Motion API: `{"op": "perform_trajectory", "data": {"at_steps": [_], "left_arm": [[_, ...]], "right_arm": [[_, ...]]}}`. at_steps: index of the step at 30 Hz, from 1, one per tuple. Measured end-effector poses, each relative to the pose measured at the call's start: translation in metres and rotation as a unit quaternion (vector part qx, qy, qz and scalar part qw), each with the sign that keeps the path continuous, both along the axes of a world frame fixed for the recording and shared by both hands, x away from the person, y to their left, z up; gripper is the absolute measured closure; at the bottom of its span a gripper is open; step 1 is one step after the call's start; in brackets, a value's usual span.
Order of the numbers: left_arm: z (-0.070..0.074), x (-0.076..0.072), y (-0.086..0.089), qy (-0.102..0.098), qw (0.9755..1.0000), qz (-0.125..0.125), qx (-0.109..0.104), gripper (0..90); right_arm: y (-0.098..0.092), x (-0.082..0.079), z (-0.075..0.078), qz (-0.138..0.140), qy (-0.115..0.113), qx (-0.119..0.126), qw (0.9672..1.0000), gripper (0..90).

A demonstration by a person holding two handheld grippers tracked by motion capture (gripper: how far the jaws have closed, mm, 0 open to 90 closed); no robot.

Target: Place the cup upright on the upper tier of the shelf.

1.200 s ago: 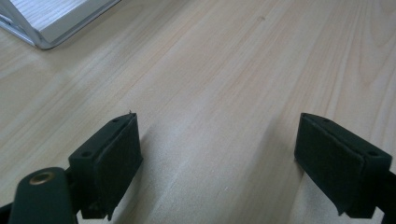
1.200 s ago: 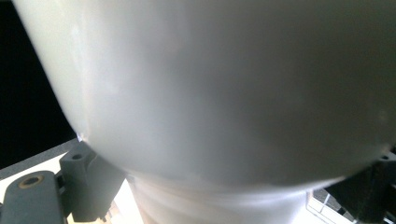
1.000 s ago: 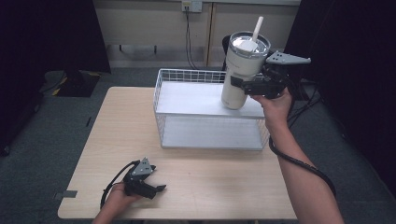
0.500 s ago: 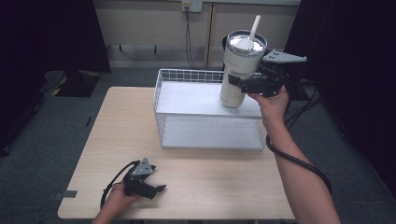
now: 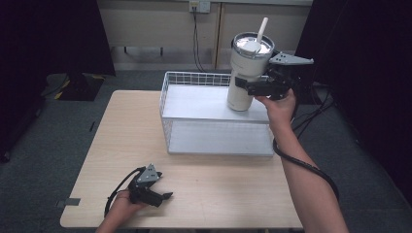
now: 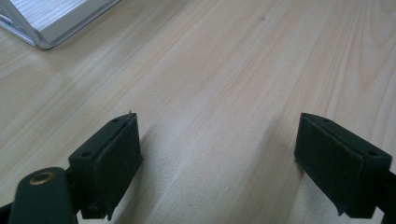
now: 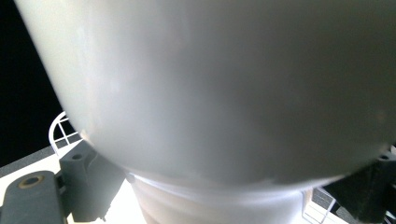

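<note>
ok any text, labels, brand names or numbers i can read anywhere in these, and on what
None can be read.
White tumbler held in the right tool: no logo or lettering on the side that shows; in the right gripper view its wall is blurred and plain.
Wire basket, wooden table, left tool: no markings.
Wall outlet: too small to tell.

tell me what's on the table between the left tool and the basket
Nothing: in the high view, bare wood runs from the left tool to the basket.
</note>
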State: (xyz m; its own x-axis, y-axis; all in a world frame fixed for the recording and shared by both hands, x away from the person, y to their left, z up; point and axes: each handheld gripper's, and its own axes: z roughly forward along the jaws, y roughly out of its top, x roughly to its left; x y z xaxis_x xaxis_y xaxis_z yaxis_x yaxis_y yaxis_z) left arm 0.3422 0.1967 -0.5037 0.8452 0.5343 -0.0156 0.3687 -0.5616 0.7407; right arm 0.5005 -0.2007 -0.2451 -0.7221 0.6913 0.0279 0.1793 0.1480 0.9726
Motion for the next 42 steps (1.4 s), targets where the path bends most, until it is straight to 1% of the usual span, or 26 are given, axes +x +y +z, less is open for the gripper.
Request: {"op": "perform_trajectory", "data": {"at_steps": [2, 14, 20, 24, 32, 33, 37, 39, 42], "left_arm": [[0.0, 0.0, 0.0, 0.0, 1.0, 0.0, 0.0, 14.0], [0.0, 0.0, 0.0, 0.0, 1.0, 0.0, 0.0, 14.0], [0.0, 0.0, 0.0, 0.0, 1.0, 0.0, 0.0, 14.0], [0.0, 0.0, 0.0, 0.0, 1.0, 0.0, 0.0, 14.0], [0.0, 0.0, 0.0, 0.0, 1.0, 0.0, 0.0, 14.0], [0.0, 0.0, 0.0, 0.0, 1.0, 0.0, 0.0, 14.0], [0.0, 0.0, 0.0, 0.0, 1.0, 0.0, 0.0, 14.0], [0.0, 0.0, 0.0, 0.0, 1.0, 0.0, 0.0, 14.0], [0.0, 0.0, 0.0, 0.0, 1.0, 0.0, 0.0, 14.0]], "right_arm": [[0.001, 0.001, -0.001, -0.001, 0.001, 0.003, 1.0, 10.2], [0.008, 0.008, -0.01, -0.004, 0.007, -0.009, 0.9999, 10.2], [0.01, 0.009, -0.011, -0.001, 0.004, -0.014, 0.9999, 10.1], [0.01, 0.009, -0.011, -0.002, 0.005, -0.011, 0.9999, 10.0], [0.01, 0.008, -0.014, -0.006, 0.0, -0.006, 1.0, 9.7], [0.009, 0.008, -0.015, -0.005, -0.005, -0.004, 1.0, 9.6], [0.01, 0.008, -0.016, -0.006, -0.005, -0.003, 1.0, 9.5], [0.01, 0.007, -0.015, -0.007, -0.004, -0.01, 0.9999, 9.4], [0.01, 0.007, -0.015, -0.009, -0.006, -0.011, 0.9999, 9.3]]}}
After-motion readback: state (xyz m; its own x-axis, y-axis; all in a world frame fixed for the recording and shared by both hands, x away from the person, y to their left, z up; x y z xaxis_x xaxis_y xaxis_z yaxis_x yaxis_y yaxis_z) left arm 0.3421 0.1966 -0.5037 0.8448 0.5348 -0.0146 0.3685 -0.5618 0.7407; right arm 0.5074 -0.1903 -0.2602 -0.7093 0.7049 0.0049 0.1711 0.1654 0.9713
